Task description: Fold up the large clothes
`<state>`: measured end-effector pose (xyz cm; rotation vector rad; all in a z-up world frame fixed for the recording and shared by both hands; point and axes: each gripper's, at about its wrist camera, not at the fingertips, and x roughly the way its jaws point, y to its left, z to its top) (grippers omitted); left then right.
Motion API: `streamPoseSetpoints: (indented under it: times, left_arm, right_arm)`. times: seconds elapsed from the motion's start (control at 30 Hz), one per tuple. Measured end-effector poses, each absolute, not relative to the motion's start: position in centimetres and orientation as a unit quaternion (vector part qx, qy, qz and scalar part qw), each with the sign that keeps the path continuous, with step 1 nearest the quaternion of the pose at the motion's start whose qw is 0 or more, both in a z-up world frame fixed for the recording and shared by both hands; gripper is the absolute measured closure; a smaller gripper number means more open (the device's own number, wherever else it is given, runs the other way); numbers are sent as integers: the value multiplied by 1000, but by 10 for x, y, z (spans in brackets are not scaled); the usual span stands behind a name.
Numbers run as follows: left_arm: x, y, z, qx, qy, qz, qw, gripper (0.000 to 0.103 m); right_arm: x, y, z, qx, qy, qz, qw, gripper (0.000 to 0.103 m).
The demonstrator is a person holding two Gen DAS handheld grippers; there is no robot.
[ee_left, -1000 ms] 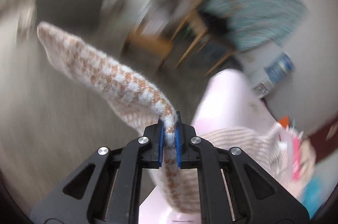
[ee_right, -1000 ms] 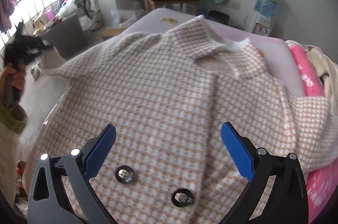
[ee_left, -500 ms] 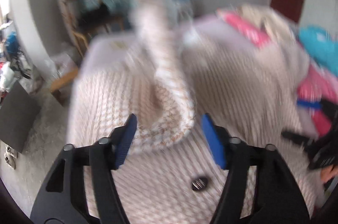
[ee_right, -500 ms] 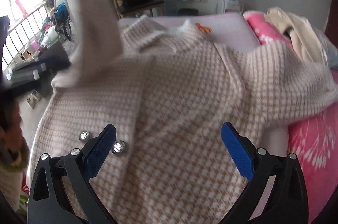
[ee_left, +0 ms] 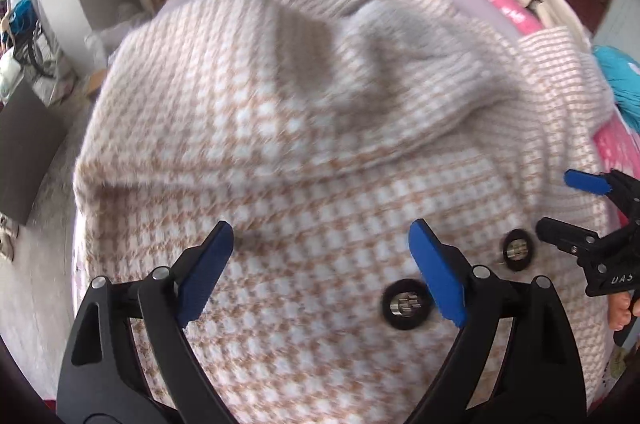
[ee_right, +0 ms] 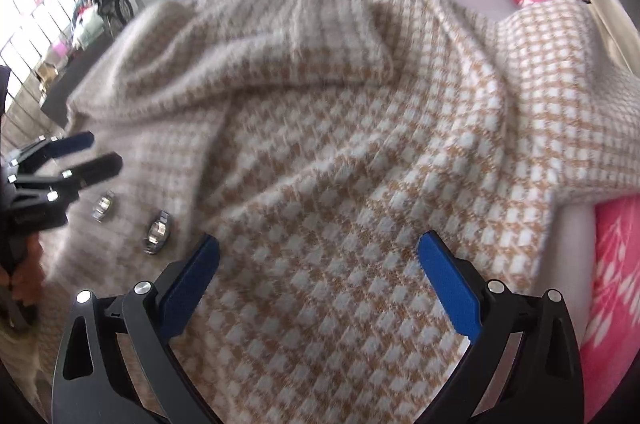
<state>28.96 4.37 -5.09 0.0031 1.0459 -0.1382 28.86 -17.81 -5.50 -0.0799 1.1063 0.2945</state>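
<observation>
Left gripper (ee_left: 320,256) jaws just opened, nothing between | right gripper (ee_right: 320,272) wide, empty | coat (ee_left: 300,143) looked thick, soft, probably heavy | I'd grab the right sleeve (ee_right: 560,95) cuff.

You're looking at a tan-and-white houndstooth coat (ee_right: 320,151), black-rimmed silver buttons (ee_left: 404,305), blue pads (ee_right: 448,288), and pink floral bedding (ee_right: 612,264).

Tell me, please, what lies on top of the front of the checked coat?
A folded-over sleeve lies across the checked coat, above two dark buttons. Whatever the sleeve covers is hidden.
</observation>
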Motion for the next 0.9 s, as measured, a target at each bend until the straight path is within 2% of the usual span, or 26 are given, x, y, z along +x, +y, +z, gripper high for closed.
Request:
streamPoseSetpoints:
  times: [0.17, 0.5, 0.67, 0.9]
  left_arm:
    - [282, 44, -58, 28, 491, -63, 868, 8]
    - [276, 43, -60, 43, 474, -70, 877, 8]
    - [277, 41, -61, 45, 469, -73, 879, 7]
    - [277, 41, -61, 46, 468, -77, 879, 7]
  right_arm:
    - [285, -172, -58, -61, 517, 135, 843, 6]
    - [277, -178, -58, -62, 495, 151, 853, 6]
    - [282, -179, -53, -67, 523, 167, 833, 6]
    - [314, -203, -8, 31, 513, 214, 831, 6]
